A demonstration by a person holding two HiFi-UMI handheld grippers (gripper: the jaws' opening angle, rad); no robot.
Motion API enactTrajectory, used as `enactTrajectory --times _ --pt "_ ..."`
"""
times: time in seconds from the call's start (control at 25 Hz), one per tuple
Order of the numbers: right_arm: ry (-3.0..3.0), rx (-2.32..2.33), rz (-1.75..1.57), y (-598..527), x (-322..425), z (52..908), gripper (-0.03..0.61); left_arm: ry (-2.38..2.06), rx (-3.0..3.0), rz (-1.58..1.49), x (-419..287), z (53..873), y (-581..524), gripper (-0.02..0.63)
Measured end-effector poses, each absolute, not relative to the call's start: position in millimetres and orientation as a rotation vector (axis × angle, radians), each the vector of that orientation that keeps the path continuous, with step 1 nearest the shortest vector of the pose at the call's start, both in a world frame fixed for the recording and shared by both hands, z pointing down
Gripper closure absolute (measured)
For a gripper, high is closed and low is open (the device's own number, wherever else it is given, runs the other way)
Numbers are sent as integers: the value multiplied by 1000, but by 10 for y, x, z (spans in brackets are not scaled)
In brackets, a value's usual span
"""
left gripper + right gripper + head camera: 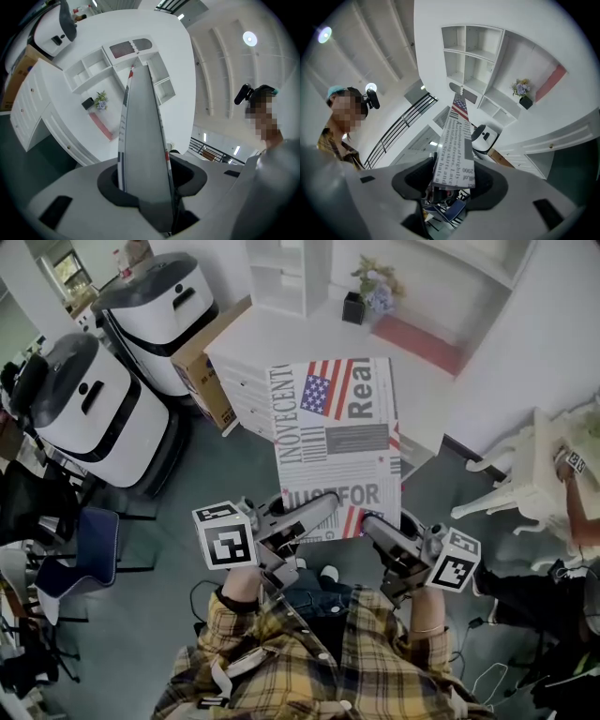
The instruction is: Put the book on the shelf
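A large flat book with newspaper print and an American flag on its cover is held up in front of me, over the floor and the edge of a white cabinet. My left gripper is shut on its near left corner and my right gripper on its near right corner. In the left gripper view the book's grey spine edge runs up from between the left gripper's pads toward the white shelf unit. In the right gripper view the printed book sits clamped in the right gripper, with the shelf unit beyond.
A white shelf unit stands on the cabinet with a potted flower and a pink flat item. Two white and grey machines and a cardboard box stand left. White furniture and a person's arm are right.
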State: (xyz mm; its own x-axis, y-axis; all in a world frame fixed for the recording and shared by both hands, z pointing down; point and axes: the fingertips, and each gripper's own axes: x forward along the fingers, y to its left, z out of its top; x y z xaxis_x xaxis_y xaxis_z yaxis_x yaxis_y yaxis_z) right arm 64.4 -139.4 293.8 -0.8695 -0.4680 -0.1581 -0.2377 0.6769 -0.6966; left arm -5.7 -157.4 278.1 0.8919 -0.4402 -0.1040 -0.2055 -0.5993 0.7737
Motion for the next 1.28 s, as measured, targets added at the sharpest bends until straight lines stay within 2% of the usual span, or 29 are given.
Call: enactTrajectory --times 0.52,1.28 --pt "2535 -589 -1070 -1390 637 2955 360 -456 2169 -332 -61 2797 -1575 432" --pt "2548 -605 -962 -1401 617 2958 360 -426 2245 -344 -68 2788 -1599 432"
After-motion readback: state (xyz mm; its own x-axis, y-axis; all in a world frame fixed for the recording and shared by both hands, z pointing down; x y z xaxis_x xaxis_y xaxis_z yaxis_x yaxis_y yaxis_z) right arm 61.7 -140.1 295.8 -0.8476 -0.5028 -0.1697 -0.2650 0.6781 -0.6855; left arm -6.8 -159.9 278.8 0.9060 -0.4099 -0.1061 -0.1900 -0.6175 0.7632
